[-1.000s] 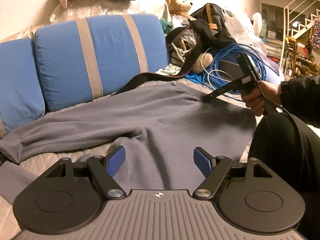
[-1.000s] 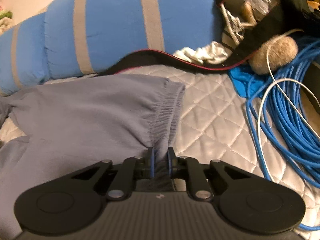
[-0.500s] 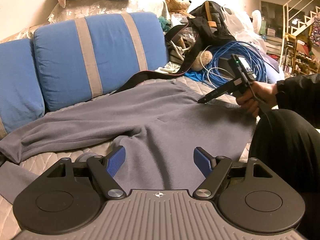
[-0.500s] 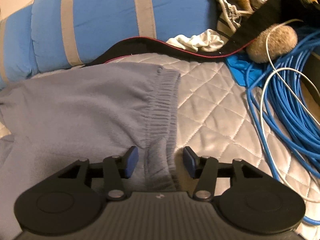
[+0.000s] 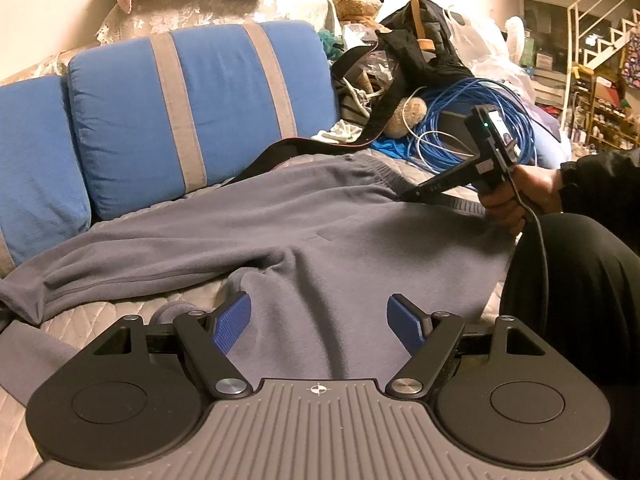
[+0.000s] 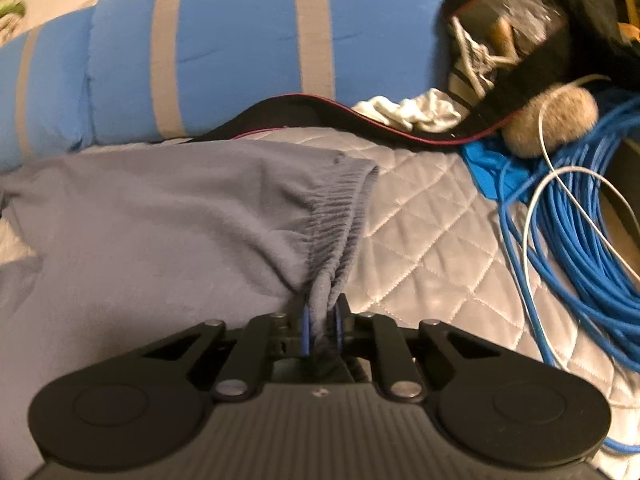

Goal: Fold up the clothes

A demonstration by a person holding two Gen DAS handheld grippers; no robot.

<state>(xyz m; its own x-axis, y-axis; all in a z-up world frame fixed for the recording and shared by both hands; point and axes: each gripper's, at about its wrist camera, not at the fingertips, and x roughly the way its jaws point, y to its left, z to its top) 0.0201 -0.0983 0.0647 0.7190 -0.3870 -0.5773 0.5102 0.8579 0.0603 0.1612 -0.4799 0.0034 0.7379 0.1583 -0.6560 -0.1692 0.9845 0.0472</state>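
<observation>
right gripper (image 6: pixel 320 332): jaws just closed, clamped on waistband (image 6: pixel 340 208), lower centre; you lift evenly.
left gripper (image 5: pixel 319 322): fingers apart over pants (image 5: pixel 240 224); you grab.

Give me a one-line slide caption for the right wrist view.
Right claw shut on the bunched elastic waistband of grey sweatpants on a quilted sofa cover.

Warm, yellowish indoor light fills both views. The left wrist view is sharp, with the wall (image 5: pixel 52 8) at 11 o'clock washed out by glare. The right wrist view is dimmer and motion-blurred, worst on the clutter at 1 o'clock. Fisheye bending and dark corners mark every edge.
</observation>
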